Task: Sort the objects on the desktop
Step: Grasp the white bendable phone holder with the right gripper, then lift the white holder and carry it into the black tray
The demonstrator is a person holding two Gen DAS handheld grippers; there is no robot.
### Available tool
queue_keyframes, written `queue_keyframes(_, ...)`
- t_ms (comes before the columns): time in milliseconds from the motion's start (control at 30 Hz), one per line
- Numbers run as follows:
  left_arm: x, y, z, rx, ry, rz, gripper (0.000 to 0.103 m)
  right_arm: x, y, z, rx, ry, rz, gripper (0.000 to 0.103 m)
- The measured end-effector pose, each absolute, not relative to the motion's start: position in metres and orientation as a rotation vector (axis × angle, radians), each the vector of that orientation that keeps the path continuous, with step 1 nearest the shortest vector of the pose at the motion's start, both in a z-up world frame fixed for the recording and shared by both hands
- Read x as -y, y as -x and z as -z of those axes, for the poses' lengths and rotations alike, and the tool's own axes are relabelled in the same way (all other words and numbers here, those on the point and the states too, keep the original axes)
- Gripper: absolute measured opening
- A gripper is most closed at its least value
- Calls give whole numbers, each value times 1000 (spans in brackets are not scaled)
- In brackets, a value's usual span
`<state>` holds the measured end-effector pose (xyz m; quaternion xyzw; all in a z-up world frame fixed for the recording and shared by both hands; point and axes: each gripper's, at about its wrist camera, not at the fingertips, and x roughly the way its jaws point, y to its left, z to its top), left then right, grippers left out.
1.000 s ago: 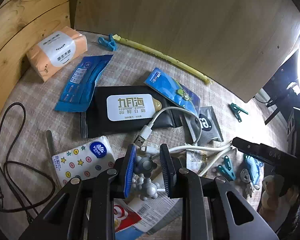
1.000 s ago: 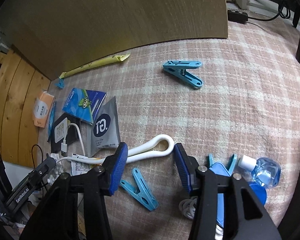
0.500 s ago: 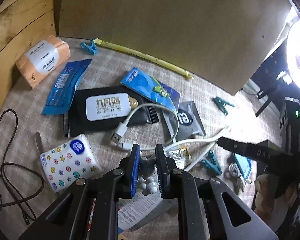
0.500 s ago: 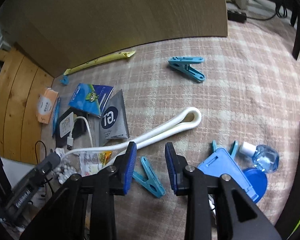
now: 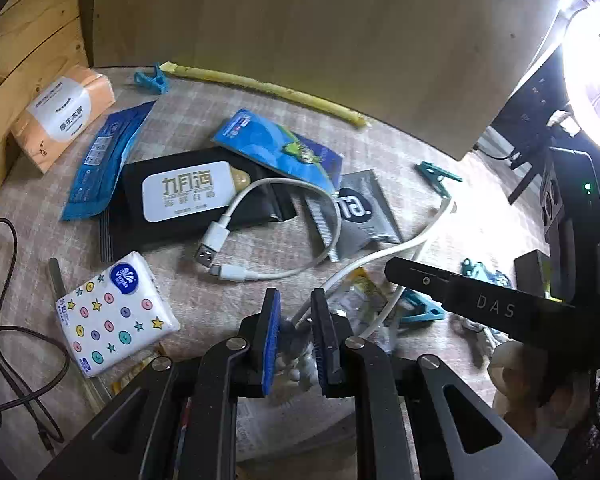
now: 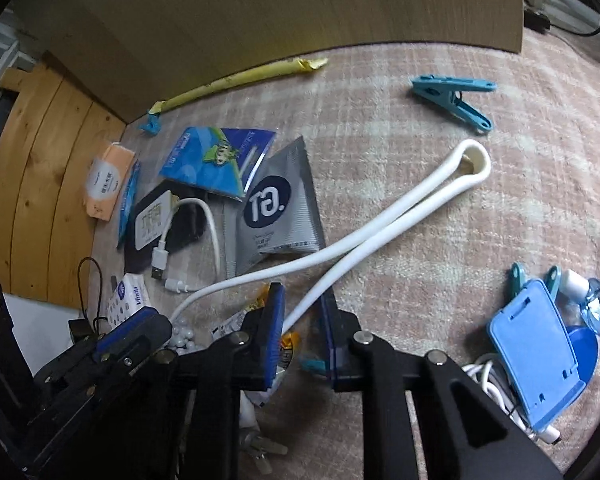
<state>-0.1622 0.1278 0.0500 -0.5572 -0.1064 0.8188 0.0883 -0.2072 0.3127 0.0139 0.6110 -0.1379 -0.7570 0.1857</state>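
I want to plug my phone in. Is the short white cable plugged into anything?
No. The short white cable lies loose on the cloth, both plugs bare and side by side, partly draped over the black packet.

cable (image 5: pixel 260 216) on wipes pack (image 5: pixel 188 200) | tissue pack (image 5: pixel 112 312) left of jaws | clip (image 6: pixel 456 96) behind looped tube (image 6: pixel 380 236)

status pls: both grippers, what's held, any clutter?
Left gripper shut on bead toy. Right gripper, jaws just closing, around white cable. Clothespin, wrapper underneath.
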Motion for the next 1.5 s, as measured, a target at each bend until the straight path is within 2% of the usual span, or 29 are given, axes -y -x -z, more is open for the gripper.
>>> queue_keyframes(33, -130, 162, -51, 321, 1656, -2429, 1, -315, 205, -17, 403, -1712, 2132, 15)
queue_keyframes(67, -132, 162, -52, 324, 1658, -2420, 0, -316, 204, -20, 413, -1702, 2127, 14)
queue_keyframes(300, -158, 159, -60, 225, 1614, -2407, 1, -324, 195, -51, 378, -1603, 2186, 11)
queue_keyframes(333, -161, 159, -62, 203, 1596, -2406, 11, -325, 194, -55, 369, -1592, 2193, 11)
queue_keyframes(367, -166, 160, -63, 158, 1597, -2390, 32, -326, 194, -56, 359, -1586, 2197, 10)
queue_keyframes(400, -169, 162, -64, 122, 1589, -2392, 40, -326, 193, -58, 347, -1582, 2203, 10)
queue_keyframes(433, -174, 163, -66, 59, 1560, -2417, 44, -326, 192, -59, 337, -1578, 2207, 10)
queue_keyframes(533, -186, 169, -62, -38, 1559, -2405, 41, -327, 192, -61, 333, -1567, 2203, 10)
queue_keyframes(600, -190, 173, -57, -52, 1574, -2390, 27, -329, 190, -63, 332, -1563, 2201, 10)
queue_keyframes(633, -193, 175, -53, -56, 1597, -2374, 14, -329, 189, -64, 331, -1562, 2201, 10)
queue_keyframes(800, -197, 166, -58, -18, 1588, -2360, 12, -336, 182, -73, 310, -1537, 2233, 8)
queue_keyframes(1133, -240, 129, -112, 23, 1434, -2284, 7, -387, 147, -121, 351, -1441, 2347, 6)
queue_keyframes(1233, -268, 112, -128, -6, 1377, -2248, 4, -415, 126, -132, 388, -1425, 2383, 6)
queue_keyframes(1500, -346, 66, -137, -98, 1320, -2102, 4, -496, 71, -139, 482, -1435, 2500, 4)
